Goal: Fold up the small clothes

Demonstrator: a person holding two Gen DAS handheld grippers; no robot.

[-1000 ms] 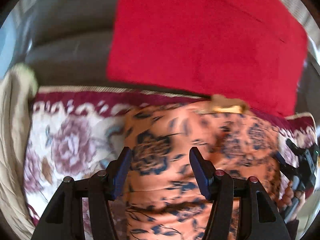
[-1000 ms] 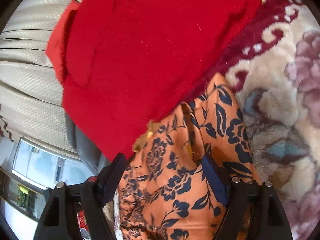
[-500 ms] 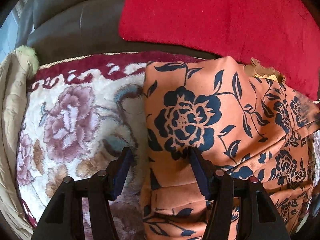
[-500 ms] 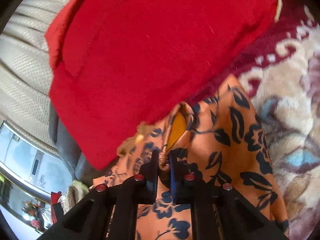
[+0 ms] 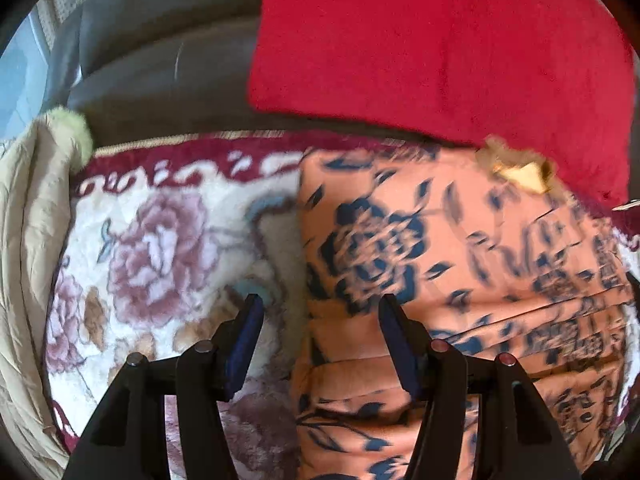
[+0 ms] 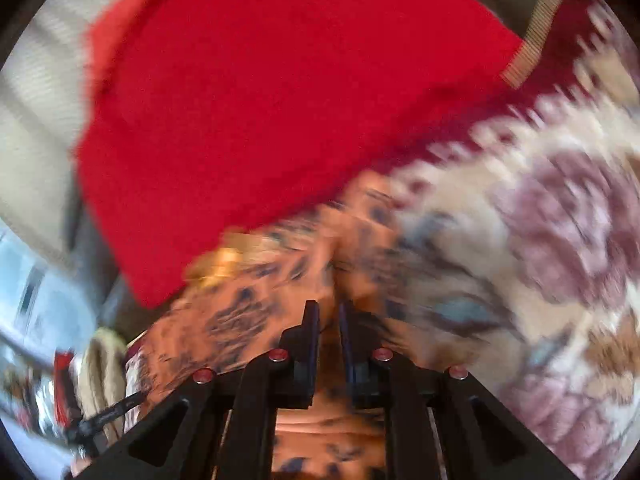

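Observation:
An orange garment (image 5: 460, 264) with dark blue flowers lies partly folded on a floral blanket (image 5: 160, 248). My left gripper (image 5: 320, 320) is open and empty, over the garment's left edge. In the right wrist view, which is blurred by motion, my right gripper (image 6: 329, 314) is shut on a bunched fold of the orange garment (image 6: 240, 312) and holds it a little above the blanket (image 6: 540, 240).
A red cushion (image 5: 440, 40) leans against the dark sofa back (image 5: 160, 60) just behind the garment; it also fills the right wrist view (image 6: 260, 100). A beige quilted cover (image 5: 24, 240) lies at the left edge.
My right gripper closed on the garment's fold and is moving with it. The left gripper stayed open and shifted left to the garment's edge.

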